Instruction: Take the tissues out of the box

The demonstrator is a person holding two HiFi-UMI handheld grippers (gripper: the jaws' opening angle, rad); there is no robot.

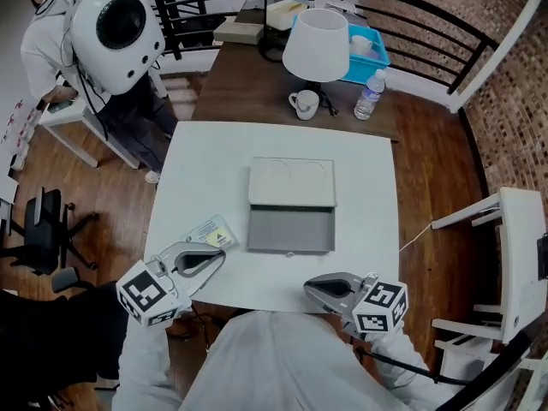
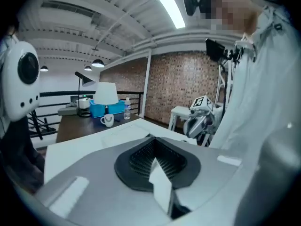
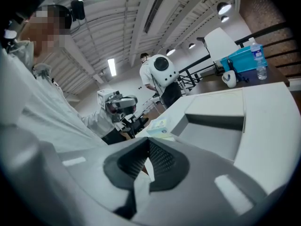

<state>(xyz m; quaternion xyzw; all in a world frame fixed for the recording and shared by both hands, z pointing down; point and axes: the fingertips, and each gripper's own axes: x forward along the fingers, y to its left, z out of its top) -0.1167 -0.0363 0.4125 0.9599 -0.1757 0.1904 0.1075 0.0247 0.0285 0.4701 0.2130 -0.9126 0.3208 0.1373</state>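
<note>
A flat grey box point(image 1: 289, 229) lies in the middle of the white table point(image 1: 368, 187), its pale lid point(image 1: 291, 183) folded back on the far side. The box point(image 3: 221, 126) also shows in the right gripper view. A small pale packet point(image 1: 212, 232) lies on the table left of the box, just beyond my left gripper point(image 1: 218, 257). That gripper is shut with nothing in it, at the table's near left edge. My right gripper point(image 1: 310, 286) is near the front edge, right of centre, also shut and empty. Each gripper view shows the jaws met at the tips.
Behind the white table is a dark wooden table with a white lamp point(image 1: 317, 45), a mug point(image 1: 304, 104), a water bottle point(image 1: 368, 97) and a blue bin point(image 1: 366, 51). A round white device point(image 1: 116, 24) and a person point(image 1: 43, 45) are at far left. A white chair point(image 1: 514, 264) stands right.
</note>
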